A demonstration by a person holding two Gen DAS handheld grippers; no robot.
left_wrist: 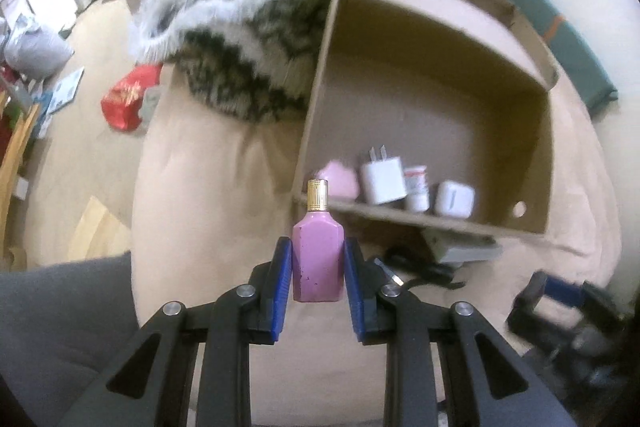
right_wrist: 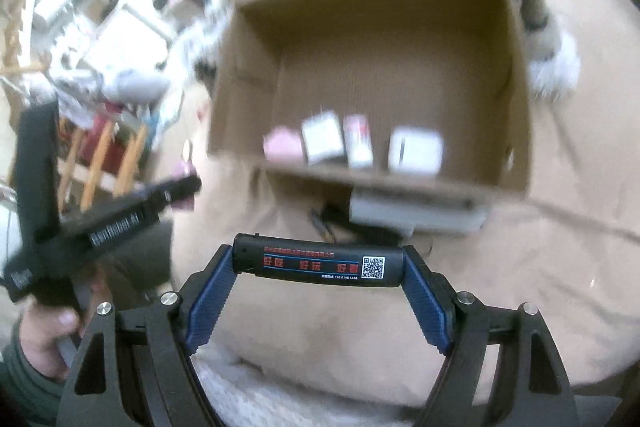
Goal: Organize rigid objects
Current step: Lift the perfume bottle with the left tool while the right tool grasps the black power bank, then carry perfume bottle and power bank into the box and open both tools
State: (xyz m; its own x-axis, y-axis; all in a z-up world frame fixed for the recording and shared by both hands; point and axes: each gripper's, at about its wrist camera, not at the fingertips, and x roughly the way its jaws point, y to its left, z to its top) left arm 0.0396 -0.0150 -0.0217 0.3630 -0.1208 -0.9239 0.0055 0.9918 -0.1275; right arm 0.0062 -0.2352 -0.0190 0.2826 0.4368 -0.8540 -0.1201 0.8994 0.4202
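My left gripper (left_wrist: 318, 245) is shut on a pink perfume bottle (left_wrist: 318, 267) with a gold cap, held upright just short of the near wall of a cardboard box (left_wrist: 316, 99). My right gripper (right_wrist: 319, 253) holds a black lighter (right_wrist: 304, 259) crosswise, its pads pressing on both ends. The box (right_wrist: 516, 87) lies on a beige bed cover. Along its near wall stand a pink case (left_wrist: 336, 181), a white charger plug (left_wrist: 382, 181), a small white bottle (left_wrist: 416, 189) and a white earbud case (left_wrist: 454, 199). The right wrist view is blurred.
A grey flat box (left_wrist: 460, 251) and a black cable (left_wrist: 416, 267) lie on the bed before the cardboard box. A furry blanket (left_wrist: 240, 47) is heaped left of it. A red bag (left_wrist: 128, 99) lies on the floor. A hand (right_wrist: 44, 331) holds the left gripper.
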